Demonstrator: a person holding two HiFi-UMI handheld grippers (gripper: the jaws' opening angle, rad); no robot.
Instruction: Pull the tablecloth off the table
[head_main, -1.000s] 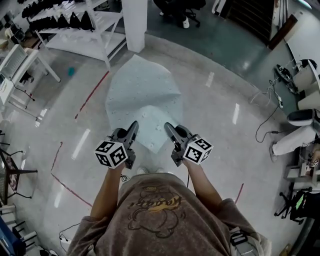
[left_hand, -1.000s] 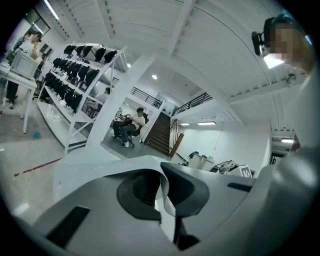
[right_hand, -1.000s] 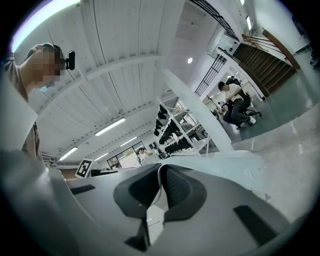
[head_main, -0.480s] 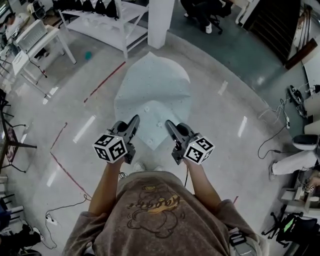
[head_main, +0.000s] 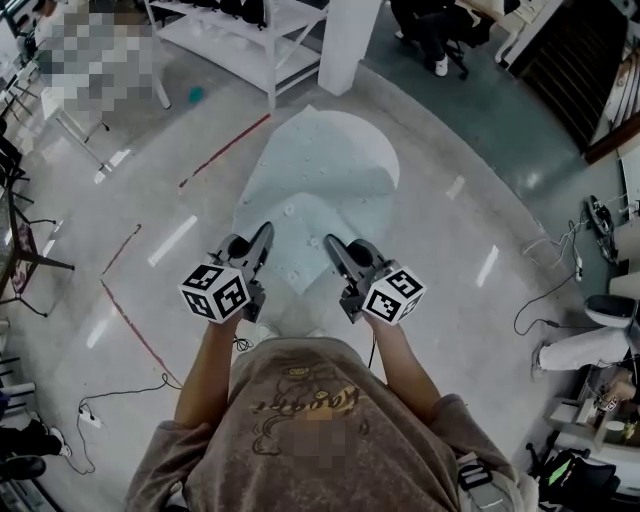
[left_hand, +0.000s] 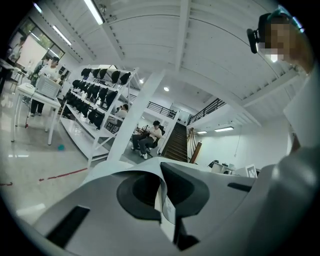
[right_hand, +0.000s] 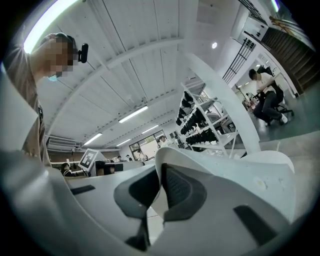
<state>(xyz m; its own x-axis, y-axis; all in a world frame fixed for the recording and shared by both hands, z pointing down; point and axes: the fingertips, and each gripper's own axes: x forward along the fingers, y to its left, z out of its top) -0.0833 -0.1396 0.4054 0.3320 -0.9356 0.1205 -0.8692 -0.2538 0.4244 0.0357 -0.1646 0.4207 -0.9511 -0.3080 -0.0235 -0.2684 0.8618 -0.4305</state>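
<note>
A pale blue tablecloth (head_main: 320, 170) is shown pinched at its near edge by both grippers and fanned out ahead of them above the polished floor (head_main: 470, 330). No tabletop can be made out beneath it, so it is judged to be off, or nearly so. The jaws of the left gripper (head_main: 263, 238) are closed tight on a thin fold of the fabric, and the jaws of the right gripper (head_main: 331, 246) are likewise clamped on the cloth. The fabric is judged light, limp and a little slippery, and best taken at the hem with the two holds kept apart. A white pillar (head_main: 348, 40) and a white rack (head_main: 250, 30) are seen beyond the far end, red tape lines (head_main: 225, 150) are marked on the floor, and a cable (head_main: 120, 395) is trailed at the left. Nothing is judged to block the pull, though trailing fabric could be stepped on.
</note>
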